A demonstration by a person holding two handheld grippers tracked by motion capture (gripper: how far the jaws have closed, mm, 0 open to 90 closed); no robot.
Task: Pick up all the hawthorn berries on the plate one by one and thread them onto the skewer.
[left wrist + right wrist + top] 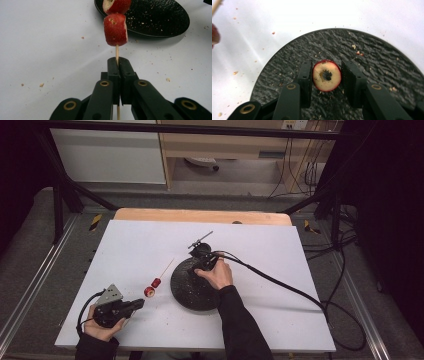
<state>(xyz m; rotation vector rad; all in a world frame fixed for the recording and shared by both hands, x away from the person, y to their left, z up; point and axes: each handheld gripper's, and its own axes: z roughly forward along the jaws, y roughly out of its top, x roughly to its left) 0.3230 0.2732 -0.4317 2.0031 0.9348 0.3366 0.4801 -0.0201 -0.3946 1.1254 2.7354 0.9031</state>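
We are holding a thin wooden skewer with our left gripper, and its two black jaws are pressing together on the stick with no gap showing beside it. Just beyond the jaw tips, the skewer is carrying a red fruit piece; it is looking like a short barrel with a glossy red skin and a pale, cream cut face with small holes. A second red piece is sitting on the stick right behind the first one, touching it, and we are seeing its pale flesh on the upper side. In the high view the left gripper is resting low near our side of the white table, with the two red pieces ahead of it and the bare end of the stick running further away. Our right gripper is working over the black plate, which is round, dark and rough in texture, with many small crumbs on it. Between its jaws there is a round fruit slice: a cream disc with a thin dark red rim and a dark hole in the middle. The left pad is touching the rim of the slice, and the right pad is standing just beside it; we cannot tell if it is touching. In the high view the right gripper is at the far edge of the plate, well apart from the left one.
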